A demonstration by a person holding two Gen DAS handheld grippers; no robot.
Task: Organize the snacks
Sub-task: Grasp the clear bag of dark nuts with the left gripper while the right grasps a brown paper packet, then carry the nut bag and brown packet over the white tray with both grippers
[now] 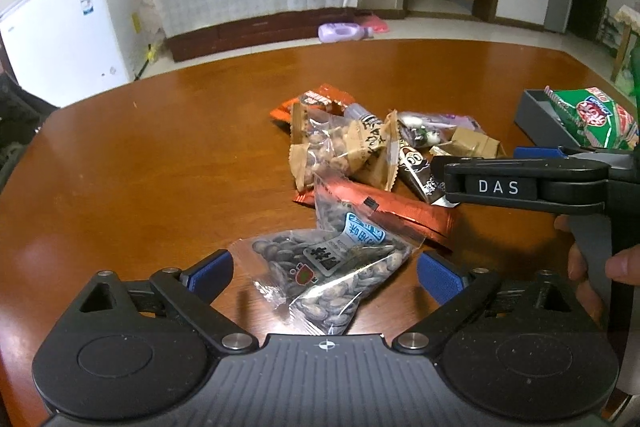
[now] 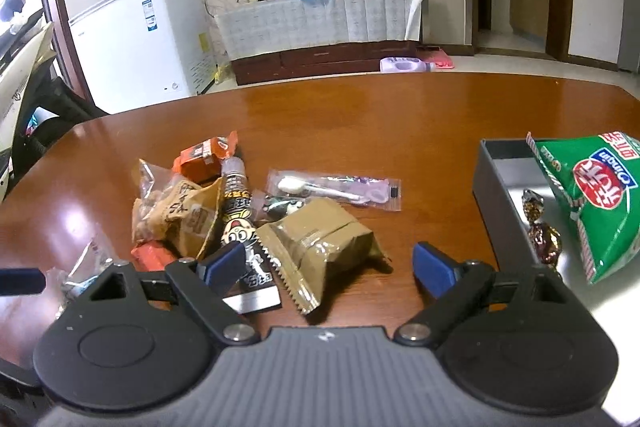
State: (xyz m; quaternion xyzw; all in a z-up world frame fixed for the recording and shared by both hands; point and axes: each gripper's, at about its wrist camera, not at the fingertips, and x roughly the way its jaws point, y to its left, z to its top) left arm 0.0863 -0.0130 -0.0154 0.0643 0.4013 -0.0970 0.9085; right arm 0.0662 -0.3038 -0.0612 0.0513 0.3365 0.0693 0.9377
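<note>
Sorting barely begun: green bag point(image 2: 592, 203) and wrapped candy point(image 2: 540, 231) boxed right of the wide, empty right tool point(image 2: 326, 263), snack pile point(image 2: 224, 211) ahead on desk point(image 2: 400, 123), left tool point(image 1: 324, 273) gaping around a seed packet point(image 1: 320, 271).

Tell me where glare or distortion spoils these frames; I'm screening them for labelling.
Left wrist view: fisheye bends the table edge, a bright glare patch sits on the wood at left, and the clear seed packet reflects light. Right wrist view: glare streaks the table's left side, and the green bag shines slightly.
</note>
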